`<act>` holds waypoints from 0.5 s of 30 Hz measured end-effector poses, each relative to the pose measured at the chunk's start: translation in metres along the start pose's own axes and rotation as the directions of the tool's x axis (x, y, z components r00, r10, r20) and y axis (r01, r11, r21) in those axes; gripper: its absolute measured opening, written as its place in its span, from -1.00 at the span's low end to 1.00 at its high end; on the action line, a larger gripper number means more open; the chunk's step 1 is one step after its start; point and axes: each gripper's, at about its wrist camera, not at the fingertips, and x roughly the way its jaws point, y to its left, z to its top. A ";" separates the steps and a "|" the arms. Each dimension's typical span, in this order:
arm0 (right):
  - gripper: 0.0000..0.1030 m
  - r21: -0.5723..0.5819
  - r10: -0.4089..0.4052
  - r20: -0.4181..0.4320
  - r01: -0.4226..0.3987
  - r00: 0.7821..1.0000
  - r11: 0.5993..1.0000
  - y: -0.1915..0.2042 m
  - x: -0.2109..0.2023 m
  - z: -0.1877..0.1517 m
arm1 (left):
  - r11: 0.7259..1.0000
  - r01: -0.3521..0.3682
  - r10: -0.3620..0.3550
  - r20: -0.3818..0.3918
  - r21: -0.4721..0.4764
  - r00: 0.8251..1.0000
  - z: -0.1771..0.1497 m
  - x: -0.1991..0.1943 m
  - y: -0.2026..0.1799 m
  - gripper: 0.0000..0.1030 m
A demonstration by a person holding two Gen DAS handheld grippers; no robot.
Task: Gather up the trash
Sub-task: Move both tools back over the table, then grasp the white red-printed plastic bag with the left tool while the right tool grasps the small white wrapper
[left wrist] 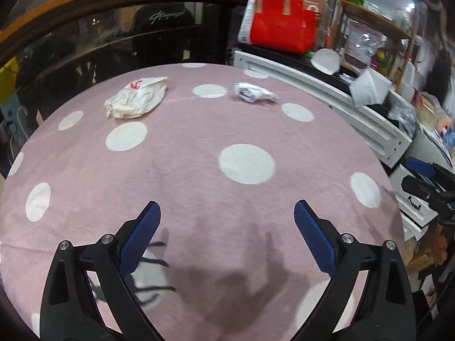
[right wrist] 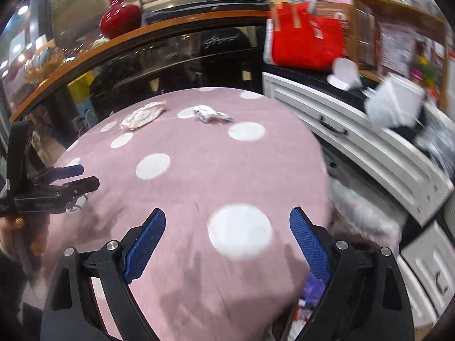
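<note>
A crumpled cream wrapper (left wrist: pixel 136 99) with red print lies at the far left of the pink polka-dot tablecloth (left wrist: pixel 199 199). A crumpled white and blue wrapper (left wrist: pixel 254 92) lies to its right near the far edge. Both show in the right wrist view, the cream one (right wrist: pixel 142 118) and the white and blue one (right wrist: pixel 212 115). My left gripper (left wrist: pixel 227 213) is open and empty over the near side of the table. My right gripper (right wrist: pixel 227 221) is open and empty over the table's right near side. The left gripper also shows at the left of the right wrist view (right wrist: pixel 74 176).
A white cabinet with drawers (left wrist: pixel 327 99) stands close along the table's right side, with a red bag (left wrist: pixel 281 25) and clutter on top. A dark glass case with a wooden rim (left wrist: pixel 113 34) stands behind the table. A container holding trash (right wrist: pixel 304 307) shows below the table's right edge.
</note>
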 end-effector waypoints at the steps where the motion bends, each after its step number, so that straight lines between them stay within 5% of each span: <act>1: 0.70 -0.016 0.005 -0.005 -0.006 1.000 1.000 0.004 0.009 0.008 | 1.000 -0.008 0.008 -0.004 -0.001 1.000 0.002 0.004 0.005 0.81; 10: 0.70 -0.143 0.092 -0.055 -0.099 0.994 0.985 0.040 0.094 0.075 | 0.977 -0.209 0.210 -0.007 0.037 0.978 0.058 0.050 0.079 0.81; 15: 0.69 -0.199 0.066 -0.064 -0.078 0.996 0.977 0.051 0.138 0.111 | 0.960 -0.265 0.266 -0.001 0.095 0.964 0.097 0.085 0.095 0.81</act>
